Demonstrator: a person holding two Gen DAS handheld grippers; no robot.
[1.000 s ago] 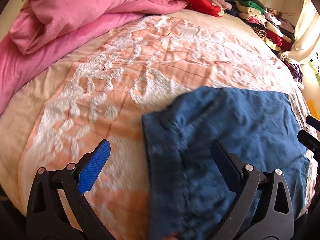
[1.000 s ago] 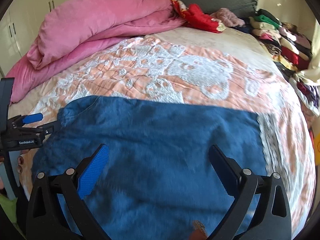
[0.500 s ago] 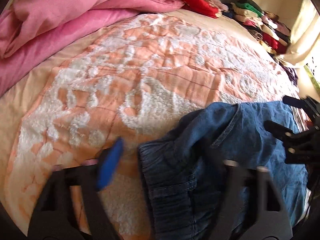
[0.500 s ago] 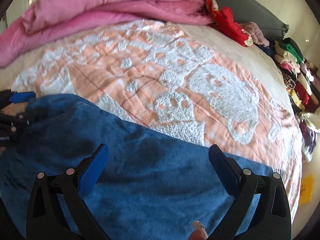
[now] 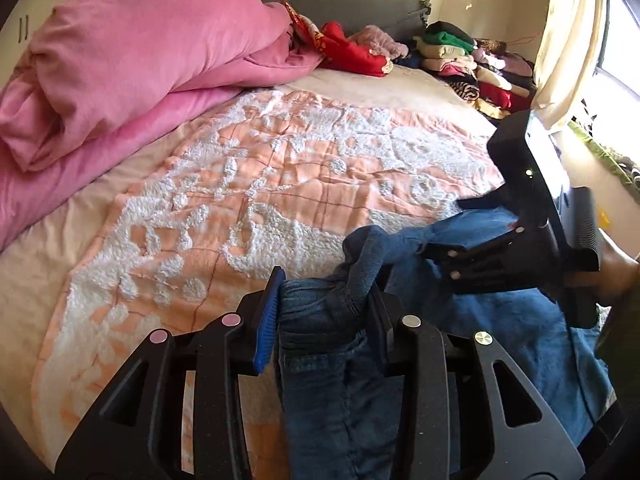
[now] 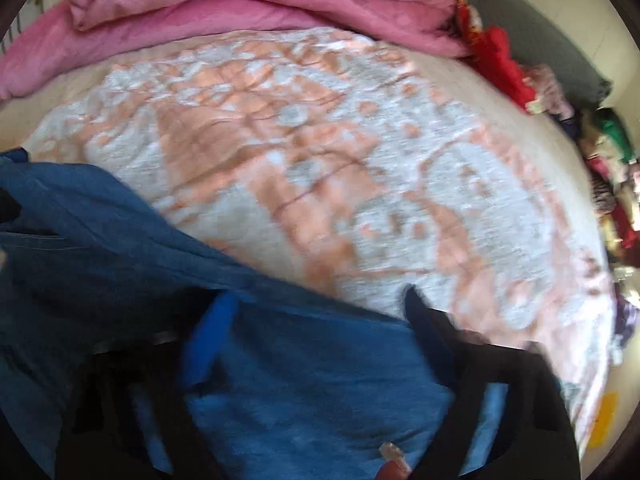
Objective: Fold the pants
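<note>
Because the pants (image 5: pixel 500 340) are soft, heavy denim, grip bunched edges. Left gripper (image 5: pixel 320 312), having just closed, clamps the waistband at lower centre. Right gripper (image 6: pixel 316 320) has been closing over fabric; its grip cannot be told.

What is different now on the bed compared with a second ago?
The left gripper has just closed on the jeans and bunched their edge upward. The right gripper came in lower, jaws closing, denim between them. The pink duvet and folded clothes stayed put.
</note>
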